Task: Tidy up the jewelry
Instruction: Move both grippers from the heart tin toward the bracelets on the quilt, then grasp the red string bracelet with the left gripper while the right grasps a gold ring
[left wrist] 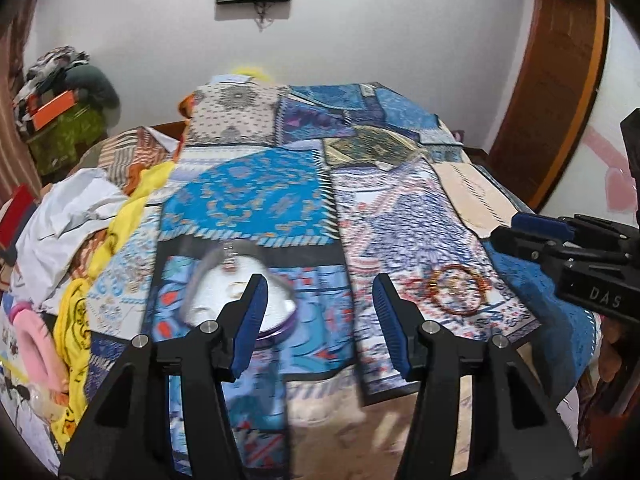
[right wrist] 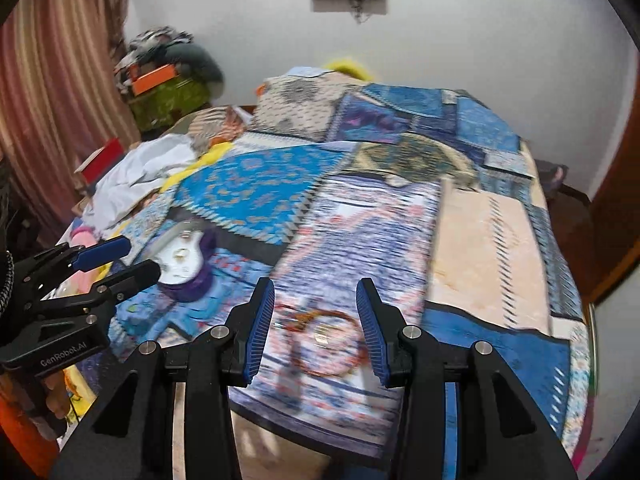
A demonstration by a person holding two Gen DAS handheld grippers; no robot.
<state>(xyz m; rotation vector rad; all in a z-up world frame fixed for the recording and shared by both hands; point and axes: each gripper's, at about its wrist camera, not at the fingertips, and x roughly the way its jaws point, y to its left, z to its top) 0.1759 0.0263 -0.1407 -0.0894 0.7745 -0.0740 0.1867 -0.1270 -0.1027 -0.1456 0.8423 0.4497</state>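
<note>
A round purple jewelry box (left wrist: 240,300) with a white lining and its lid raised lies on the patchwork bedspread (left wrist: 280,200), just beyond my left gripper's left finger. My left gripper (left wrist: 320,312) is open and empty. Red and gold bangles (left wrist: 456,290) lie to its right. In the right wrist view the bangles (right wrist: 320,336) lie between the fingers of my right gripper (right wrist: 316,328), which is open and above them. The box (right wrist: 184,268) sits to the left there, beside the left gripper (right wrist: 120,260).
Crumpled white and yellow cloths (left wrist: 80,216) lie along the bed's left side. Piled clothes and an orange box (left wrist: 60,104) stand at the back left. A wooden door frame (left wrist: 560,80) is at the right. The bed's front edge is close below both grippers.
</note>
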